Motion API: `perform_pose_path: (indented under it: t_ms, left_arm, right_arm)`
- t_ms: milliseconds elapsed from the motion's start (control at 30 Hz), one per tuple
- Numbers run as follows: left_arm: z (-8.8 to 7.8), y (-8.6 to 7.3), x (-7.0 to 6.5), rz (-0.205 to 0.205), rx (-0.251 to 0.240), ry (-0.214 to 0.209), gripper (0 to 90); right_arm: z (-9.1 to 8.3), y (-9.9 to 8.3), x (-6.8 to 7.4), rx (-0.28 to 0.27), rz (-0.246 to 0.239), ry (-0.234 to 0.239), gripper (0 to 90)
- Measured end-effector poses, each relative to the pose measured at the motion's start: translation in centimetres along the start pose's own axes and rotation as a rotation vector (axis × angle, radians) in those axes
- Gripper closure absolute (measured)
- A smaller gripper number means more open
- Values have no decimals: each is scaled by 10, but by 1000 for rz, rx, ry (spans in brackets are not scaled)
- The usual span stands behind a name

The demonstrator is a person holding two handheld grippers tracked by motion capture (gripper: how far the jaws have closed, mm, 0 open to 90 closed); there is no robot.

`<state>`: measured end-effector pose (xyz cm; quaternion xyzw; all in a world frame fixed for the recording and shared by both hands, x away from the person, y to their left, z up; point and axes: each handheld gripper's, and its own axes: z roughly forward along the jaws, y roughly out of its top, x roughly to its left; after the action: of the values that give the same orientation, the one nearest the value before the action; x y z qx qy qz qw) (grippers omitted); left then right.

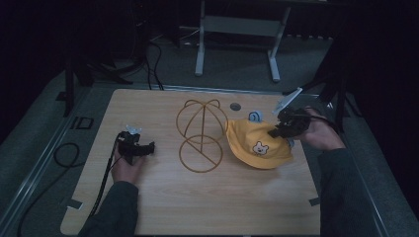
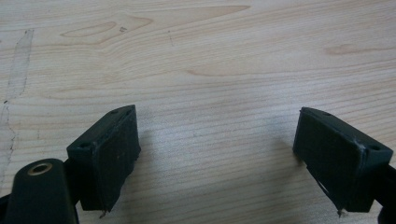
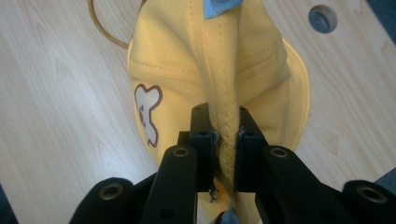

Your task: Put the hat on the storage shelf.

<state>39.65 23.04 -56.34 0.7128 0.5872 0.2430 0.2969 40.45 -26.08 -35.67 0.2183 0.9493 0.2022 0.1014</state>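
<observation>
A yellow hat [image 1: 257,143] with a white bear patch lies at the right of the wooden table [image 1: 163,207]. My right gripper [image 1: 276,131] is shut on a pinched seam fold of the yellow hat [image 3: 205,65], with the cloth squeezed between its pads [image 3: 204,140]. A gold wire hat stand [image 1: 201,134] rises at the table's middle, just left of the hat. My left gripper [image 1: 149,147] rests at the left of the table, open, and its pads [image 2: 114,154] hold nothing over bare wood.
A round hole [image 1: 235,106] sits in the tabletop behind the stand. A small blue ear of the hat [image 1: 254,117] pokes up at its far side. Black cables [image 1: 64,155] trail off the left edge. A grey metal frame [image 1: 237,29] stands on the floor beyond.
</observation>
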Motion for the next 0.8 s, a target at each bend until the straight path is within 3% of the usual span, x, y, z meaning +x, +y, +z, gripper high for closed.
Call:
perform_pose_path:
  t_ms: [367,800]
  left_arm:
    - [0,0,0,0,0,0,146]
    - [0,0,0,0,-1,1,146]
  right_arm:
    - [-10,-8,-4,-94,46,-21,819]
    - [-26,-13,-6,-197,62,-27,821]
